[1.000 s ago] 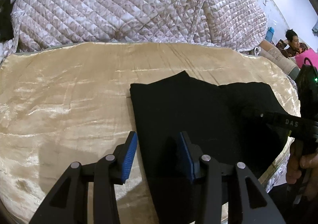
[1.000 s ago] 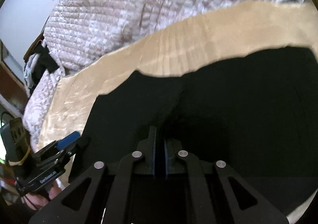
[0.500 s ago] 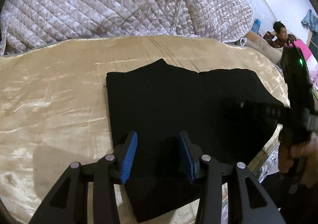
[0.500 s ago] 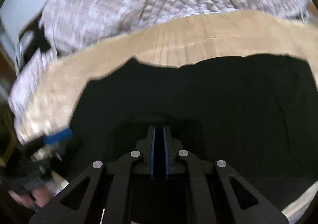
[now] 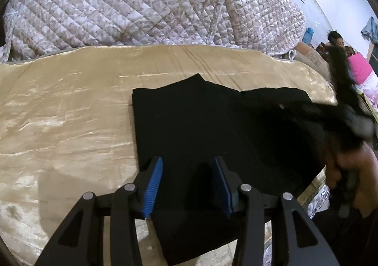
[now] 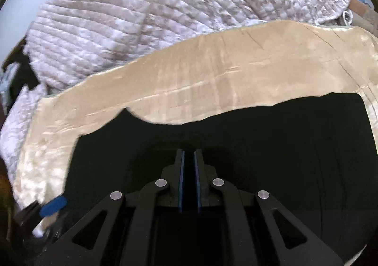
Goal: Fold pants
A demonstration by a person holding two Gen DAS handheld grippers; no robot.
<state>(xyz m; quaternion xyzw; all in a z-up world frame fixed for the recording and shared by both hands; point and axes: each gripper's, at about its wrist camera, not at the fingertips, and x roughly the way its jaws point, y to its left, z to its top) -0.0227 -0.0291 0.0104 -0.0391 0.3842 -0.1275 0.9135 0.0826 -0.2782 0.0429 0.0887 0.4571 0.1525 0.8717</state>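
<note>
Now the pants (image 5: 200,133) lie folded on the tan bedspread (image 5: 59,124); my left fingers (image 5: 156,178) hang released above them, my right fingers (image 6: 182,178) nearly clenched, seemingly empty. Snagging cloth would undo the fold.

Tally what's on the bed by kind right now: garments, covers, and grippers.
Black pants: 1
Tan velvety cover: 1
Quilted blanket: 1
Grippers: 2, left gripper and right gripper
Total: 5
</note>
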